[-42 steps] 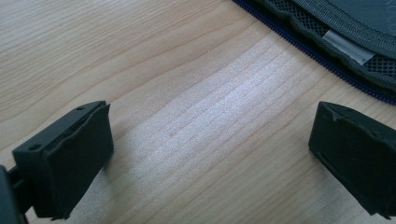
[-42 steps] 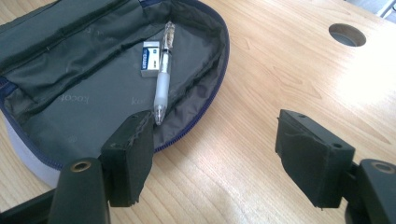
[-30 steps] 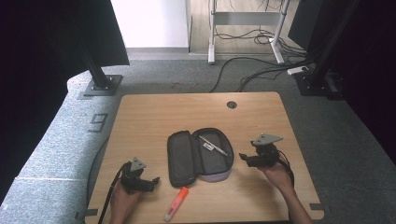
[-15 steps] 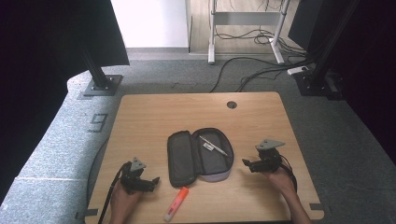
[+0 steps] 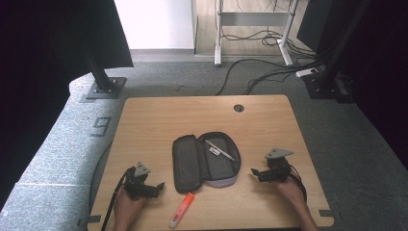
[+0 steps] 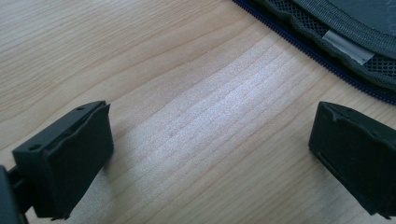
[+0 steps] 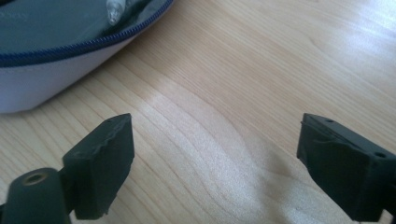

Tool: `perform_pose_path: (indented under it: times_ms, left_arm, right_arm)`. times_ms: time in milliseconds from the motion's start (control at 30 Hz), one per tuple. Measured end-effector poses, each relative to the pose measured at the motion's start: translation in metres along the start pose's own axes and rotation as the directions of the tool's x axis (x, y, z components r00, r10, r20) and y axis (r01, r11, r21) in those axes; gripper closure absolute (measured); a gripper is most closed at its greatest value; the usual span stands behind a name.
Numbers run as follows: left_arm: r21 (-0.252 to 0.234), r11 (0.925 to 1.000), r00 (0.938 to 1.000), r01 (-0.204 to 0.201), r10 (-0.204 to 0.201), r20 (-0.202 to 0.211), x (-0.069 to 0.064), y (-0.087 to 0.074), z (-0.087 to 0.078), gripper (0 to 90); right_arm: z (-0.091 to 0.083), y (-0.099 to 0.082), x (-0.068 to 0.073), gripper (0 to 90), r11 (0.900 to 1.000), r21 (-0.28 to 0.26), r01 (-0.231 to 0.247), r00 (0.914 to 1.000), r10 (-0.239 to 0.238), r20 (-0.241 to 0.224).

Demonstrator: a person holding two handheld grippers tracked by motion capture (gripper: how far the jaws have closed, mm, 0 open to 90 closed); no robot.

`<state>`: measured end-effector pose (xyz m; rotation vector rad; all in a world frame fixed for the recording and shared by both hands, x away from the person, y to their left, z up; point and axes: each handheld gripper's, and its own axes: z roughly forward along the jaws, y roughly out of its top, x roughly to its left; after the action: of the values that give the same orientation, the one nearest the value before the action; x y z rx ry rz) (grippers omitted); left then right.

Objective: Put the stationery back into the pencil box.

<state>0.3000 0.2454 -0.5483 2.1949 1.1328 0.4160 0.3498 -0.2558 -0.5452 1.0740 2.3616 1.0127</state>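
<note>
Nearest, lay an orange highlighter (image 5: 181, 210) on the wooden table (image 5: 159, 120), between the hands at the near edge. Left of it, rested the left gripper (image 5: 155, 187), jaws wide apart over bare wood, nothing between them. To the right, sat the right gripper (image 5: 255, 173), jaws just opened wide, empty, close beside the case. Between both, a little farther, lay the open pencil case (image 5: 204, 161), unzipped flat, with a pen (image 5: 220, 150) inside its right half

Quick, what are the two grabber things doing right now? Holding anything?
Left gripper: jaws open, holding nothing.
Right gripper: jaws have just been opening, now wide open, nothing between them.
</note>
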Motion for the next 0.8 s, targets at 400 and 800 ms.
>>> perform_pose_path:
  times_ms: [400, 800]
  left_arm:
    - [0.0, 1.0, 1.0, 0.0, 0.0, 0.0, 0.0, 0.0, 0.0, 0.0]
    - [0.005, 1.0, 1.0, -0.008, 0.008, 0.003, 0.0, -0.001, -0.002, 1.1]
  right_arm:
    - [0.004, -0.011, -0.002, 1.2, 0.9997, 0.008, -0.025, 0.9996, 0.024, 0.017]
    - [0.003, -0.013, -0.003, 3.4, 0.9992, 0.01, -0.04, 0.9992, 0.04, 0.0]
